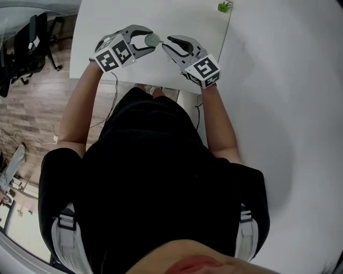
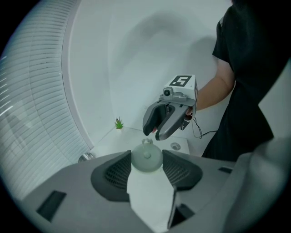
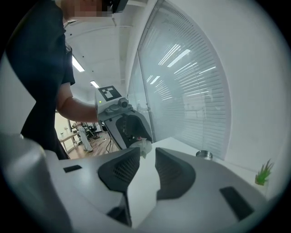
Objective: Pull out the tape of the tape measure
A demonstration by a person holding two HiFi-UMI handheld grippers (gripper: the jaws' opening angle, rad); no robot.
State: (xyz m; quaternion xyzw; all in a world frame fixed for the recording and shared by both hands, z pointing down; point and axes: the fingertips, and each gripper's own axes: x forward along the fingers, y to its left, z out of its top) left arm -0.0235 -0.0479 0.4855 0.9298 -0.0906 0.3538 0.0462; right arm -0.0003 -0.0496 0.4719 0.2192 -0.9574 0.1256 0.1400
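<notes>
- The left gripper (image 1: 149, 41) is clamped on the tape measure (image 2: 146, 158), a small round pale-green case. One dark ribbed pad presses on each side of it.
- The case is held over the white table (image 1: 107, 21), toward its far edge and right in between the two grippers.
- There's a little tab (image 2: 146, 142) sticking out of the case on the side facing the right gripper (image 1: 166, 42).
- The right gripper comes in from the right with its tips just beside that tab. In its own view the jaws are only narrowly apart, bare table shows through the gap, and nothing is pressed by the pads.
- The pale tab sits right at the tips there, up against the left-hand jaw. Honestly I can't tell from that angle whether it's between the tips or just past them.
- I can't see any tape drawn out of the case.
- Both marker cubes face up toward the head camera, and bare forearms run back to the person in a black shirt.
- A tiny green plant (image 1: 225, 6) sits at the far right corner of the table, well apart from the grippers.
- A small metal cup (image 3: 203, 154) stands near the slatted blinds (image 3: 191, 91).
- Wood floor (image 1: 32, 112) and a black office chair (image 1: 27, 48) are off to the left of the table.
</notes>
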